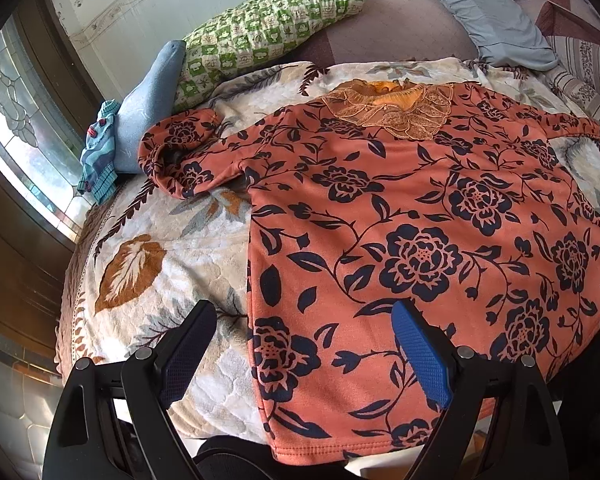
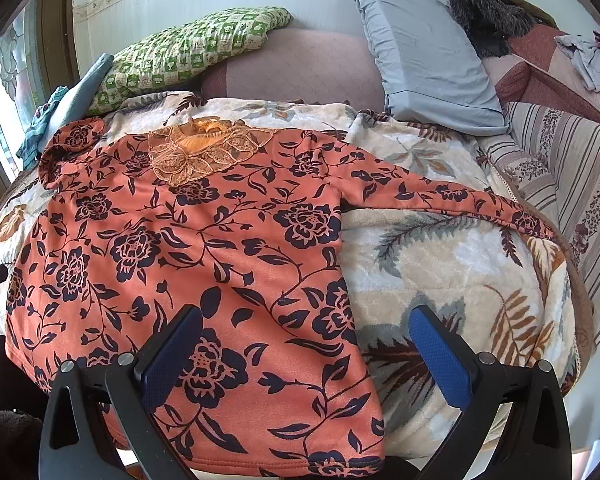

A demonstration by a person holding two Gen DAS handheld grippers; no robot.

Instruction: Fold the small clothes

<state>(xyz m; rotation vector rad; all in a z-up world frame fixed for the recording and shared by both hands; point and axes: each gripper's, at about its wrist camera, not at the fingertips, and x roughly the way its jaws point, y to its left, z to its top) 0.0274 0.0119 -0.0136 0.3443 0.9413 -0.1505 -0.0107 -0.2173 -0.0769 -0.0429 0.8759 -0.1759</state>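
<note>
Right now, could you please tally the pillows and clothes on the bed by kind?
Pillows: 2, green checked pillow and grey-blue pillow
Floral tops: 1
Blue socks: 1
Striped blue knit pieces: 1
Total: 5

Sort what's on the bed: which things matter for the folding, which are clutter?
For the job: orange flowered top, left gripper, right gripper, both open.
Lying about: green pillow, grey pillow, blue sock, striped cloth, blanket.

Orange floral top (image 2: 204,264) lies flat, unfolded, collar away, sleeves outspread.
</note>
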